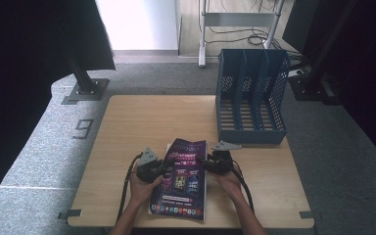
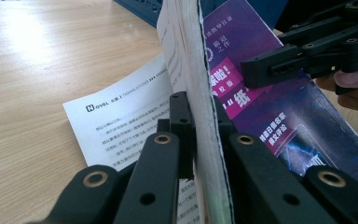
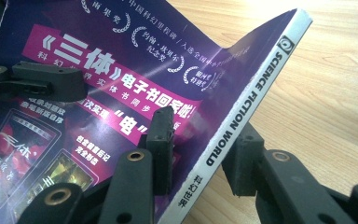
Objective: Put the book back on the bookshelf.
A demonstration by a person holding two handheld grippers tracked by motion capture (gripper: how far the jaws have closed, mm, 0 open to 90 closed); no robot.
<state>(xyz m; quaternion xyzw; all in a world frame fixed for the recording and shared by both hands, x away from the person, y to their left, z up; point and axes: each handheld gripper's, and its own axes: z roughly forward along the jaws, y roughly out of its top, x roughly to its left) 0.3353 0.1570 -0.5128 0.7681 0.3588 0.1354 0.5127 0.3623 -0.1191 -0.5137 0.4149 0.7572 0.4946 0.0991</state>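
1. High view: we hold the magazine point(image 1: 182, 178) by both long edges near the front of the table point(image 1: 137, 117), the left gripper point(image 1: 157, 169) on its open edge and the right gripper point(image 1: 206, 164) on its spine side. We judge the step to be lifting it for filing. The blue file rack point(image 1: 251, 98) stands upright at the far right corner, well apart, with nothing on the table between.
2. Left gripper view: our jaws are clamped tight on the page edge. A loose printed sheet point(image 2: 121, 116) lies beneath and may drag along.
3. Right gripper view: the jaws straddle the white spine point(image 3: 242, 121); the upper pad rests on the cover, but we cannot tell whether the lower one touches. The next move calls for a firm hold here, then tilting the magazine upright to slot it.
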